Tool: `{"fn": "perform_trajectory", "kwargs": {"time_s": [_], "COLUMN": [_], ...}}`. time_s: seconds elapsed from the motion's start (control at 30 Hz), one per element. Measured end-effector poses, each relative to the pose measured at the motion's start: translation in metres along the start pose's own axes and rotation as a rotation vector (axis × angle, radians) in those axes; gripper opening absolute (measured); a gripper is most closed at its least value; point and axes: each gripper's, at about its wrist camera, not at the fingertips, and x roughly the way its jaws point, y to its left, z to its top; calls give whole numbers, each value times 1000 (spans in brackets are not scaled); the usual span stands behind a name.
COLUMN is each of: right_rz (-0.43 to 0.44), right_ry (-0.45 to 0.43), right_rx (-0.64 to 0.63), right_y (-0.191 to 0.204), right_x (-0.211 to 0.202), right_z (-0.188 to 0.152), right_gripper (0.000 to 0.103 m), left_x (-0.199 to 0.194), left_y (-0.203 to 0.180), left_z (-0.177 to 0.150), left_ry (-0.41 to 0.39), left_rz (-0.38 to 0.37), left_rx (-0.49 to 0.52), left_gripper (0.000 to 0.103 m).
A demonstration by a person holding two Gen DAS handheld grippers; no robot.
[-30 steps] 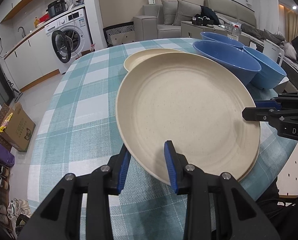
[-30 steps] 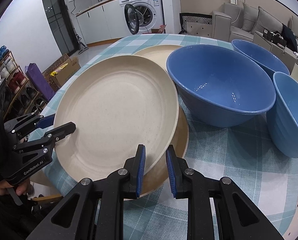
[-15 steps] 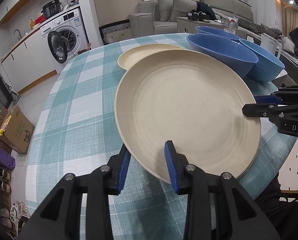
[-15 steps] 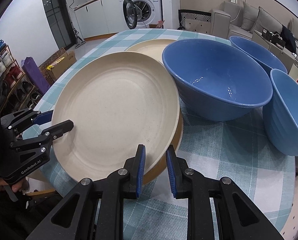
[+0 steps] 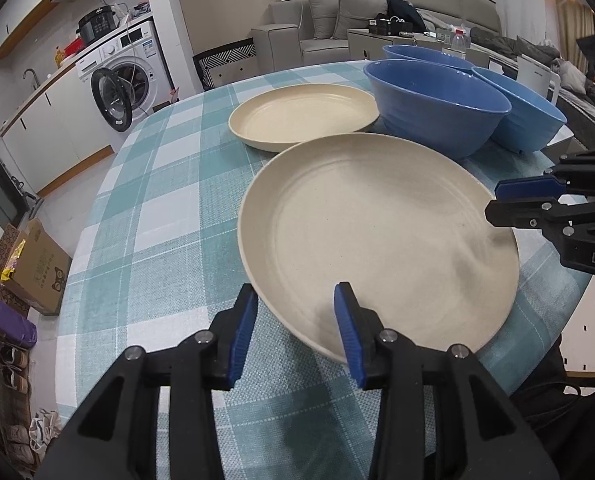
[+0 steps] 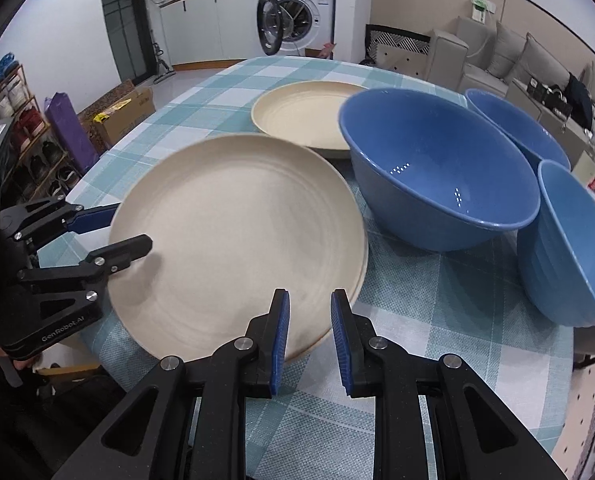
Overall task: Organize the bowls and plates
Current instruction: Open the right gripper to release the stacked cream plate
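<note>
Since the earlier frame, the near cream plate (image 5: pixel 377 232) has dropped from its tilt over the far cream plate (image 5: pixel 303 114) and now lies by the table's (image 5: pixel 145 208) near edge. Left gripper (image 5: pixel 295 320) is opening, its pads straddling the rim without pressing. Right gripper (image 6: pixel 307 328) is pinched nearly closed at the plate's rim. Three blue bowls (image 6: pixel 437 184) crowd the right edge.

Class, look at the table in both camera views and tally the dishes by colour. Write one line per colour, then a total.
Cream plates: 2, near plate and far plate
Blue bowls: 3, big bowl, back bowl, right bowl
Total: 5
</note>
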Motion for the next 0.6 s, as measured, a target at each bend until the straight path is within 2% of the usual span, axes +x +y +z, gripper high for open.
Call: {"fn": "perform_trajectory", "kwargs": {"time_s": [0.17, 0.23, 0.27, 0.4, 0.53, 0.6], "right_rz": [5, 3, 4, 12, 15, 18], "right_ry": [12, 12, 11, -1, -11, -16], "right_rx": [2, 12, 17, 27, 29, 29], "right_y": [-2, -4, -5, -7, -6, -6], "right_x": [3, 4, 4, 3, 1, 1], "right_z": [-1, -1, -1, 1, 1, 1], "right_gripper": [23, 24, 28, 45, 54, 65], "left_x": [0, -1, -1, -1, 1, 3], "left_y": [-1, -2, -2, 0, 6, 8], "left_z": [0, -1, -1, -1, 0, 0], "left_ry": [0, -5, -9, -11, -9, -9], "left_rz": [13, 28, 41, 59, 68, 78], "left_rx": [11, 19, 24, 30, 9, 2], "left_gripper": [43, 51, 56, 59, 64, 72]}}
